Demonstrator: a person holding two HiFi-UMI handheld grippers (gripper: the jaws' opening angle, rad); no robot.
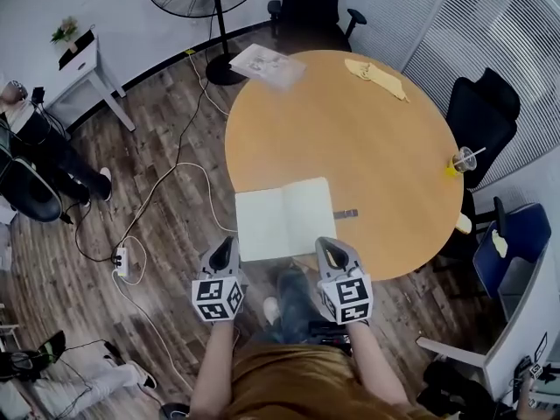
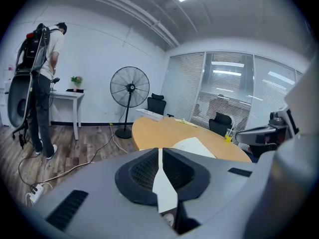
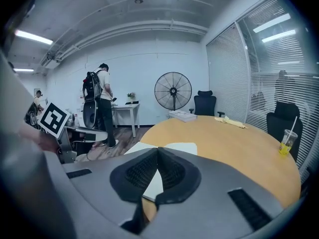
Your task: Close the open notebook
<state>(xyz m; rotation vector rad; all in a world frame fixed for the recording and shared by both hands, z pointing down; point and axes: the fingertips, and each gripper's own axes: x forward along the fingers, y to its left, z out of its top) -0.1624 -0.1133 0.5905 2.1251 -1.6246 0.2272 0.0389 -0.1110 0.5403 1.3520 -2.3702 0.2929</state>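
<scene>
Right now the notebook (image 1: 286,219) lies open and flat at the near edge of the round table (image 1: 350,121), straight ahead of you and between your 2 hands. Its spine runs away from you, so the 2 pages spread left and right, and either page has to swing sideways across that spine to close the book. Your left gripper (image 1: 227,243) has its tips just beside the near left corner, off the outer edge of the left page. Your right gripper (image 1: 324,243) has its tips over the near edge of the right page, a little inside its outer corner. From above you cannot tell whether either one touches paper. Both pairs of fingers are pressed together at the tips and hold nothing; along each gripper's own jaws only white page and tabletop show beyond them. Both hands look about equally near, so neither page is clearly the easier pick. Closed tips should suit sliding under an outer edge. A small dark thing (image 1: 346,213) lies just beside the right page's outer edge, where a tip coming in from that side could knock it.
</scene>
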